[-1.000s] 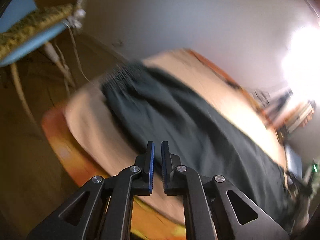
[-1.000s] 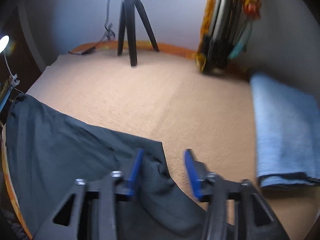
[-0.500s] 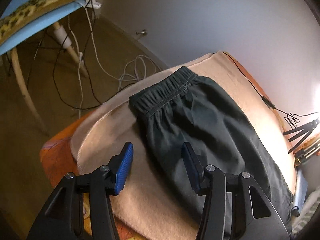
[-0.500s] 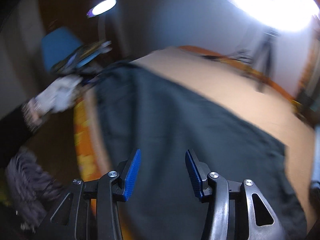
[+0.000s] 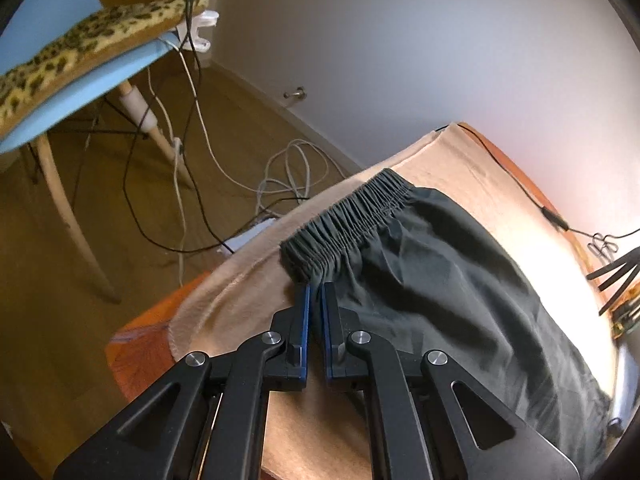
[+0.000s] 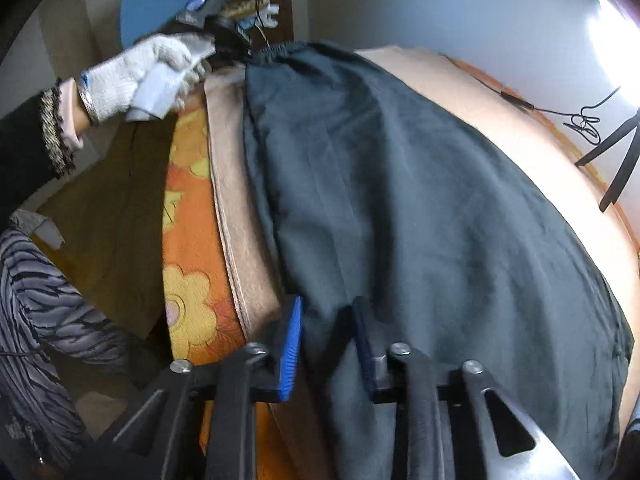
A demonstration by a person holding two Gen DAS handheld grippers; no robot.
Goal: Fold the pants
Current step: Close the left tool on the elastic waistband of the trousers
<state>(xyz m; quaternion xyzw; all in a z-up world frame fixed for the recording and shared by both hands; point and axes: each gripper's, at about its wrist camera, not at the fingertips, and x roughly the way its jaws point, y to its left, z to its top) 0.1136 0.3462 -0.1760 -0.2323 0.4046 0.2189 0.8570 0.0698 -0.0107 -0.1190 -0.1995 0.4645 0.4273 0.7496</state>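
Only the right view showed the gloved hand (image 6: 160, 68); left claw (image 5: 314, 300) had just clenched on the pants (image 5: 460, 280), while the right claw (image 6: 326, 320), closing, looked still parted around them

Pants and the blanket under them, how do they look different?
The pants are dark grey, while the blanket is pale peach. The pants have a scrunched-up stretchy waistband; the blanket is plain and smooth. The pants lie on top and cover only part, while the blanket spreads out wider beneath them. Both are soft cloth, lying spread out.
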